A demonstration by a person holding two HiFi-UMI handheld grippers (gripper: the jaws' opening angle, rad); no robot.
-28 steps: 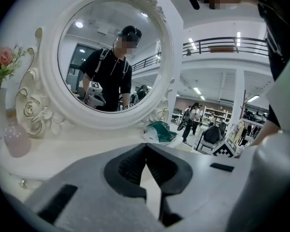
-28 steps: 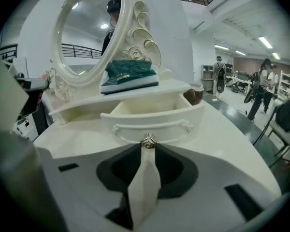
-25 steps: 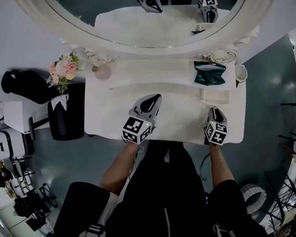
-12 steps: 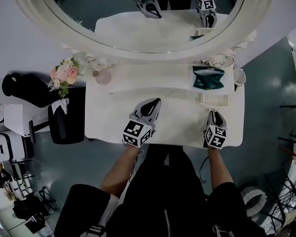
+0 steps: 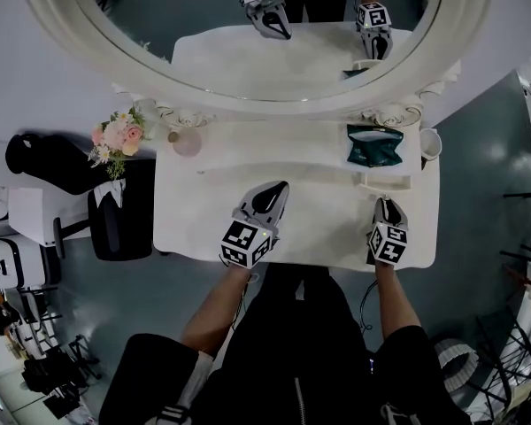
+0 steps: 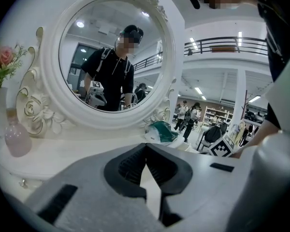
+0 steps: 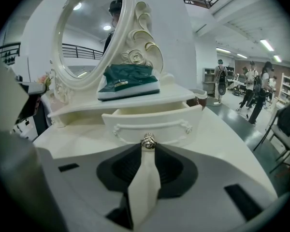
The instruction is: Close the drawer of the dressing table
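The white dressing table point(image 5: 203, 211) has a small drawer point(image 5: 385, 182) pulled partly out under its right shelf. In the right gripper view the drawer front point(image 7: 152, 122) faces me with its silver knob point(image 7: 148, 141) at the middle. My right gripper point(image 7: 148, 148) is shut on that knob, which is pinched at the fingertips; the head view shows this gripper point(image 5: 385, 204) just in front of the drawer. My left gripper point(image 5: 278, 189) rests over the middle of the tabletop. Seen from its own camera, the left gripper point(image 6: 145, 146) is shut with nothing in it.
A green tissue pack point(image 5: 376, 144) lies on the shelf above the drawer, with a white cup point(image 5: 432, 142) at its right. A pink bottle point(image 5: 186, 142) and flowers point(image 5: 115, 135) stand at the left. The oval mirror point(image 5: 248, 25) rises behind. A black chair point(image 5: 115, 211) stands left of the table.
The drawer sticks out less from the shelf than a second ago. My right gripper has edged toward the mirror with the knob. The left gripper has stayed put.
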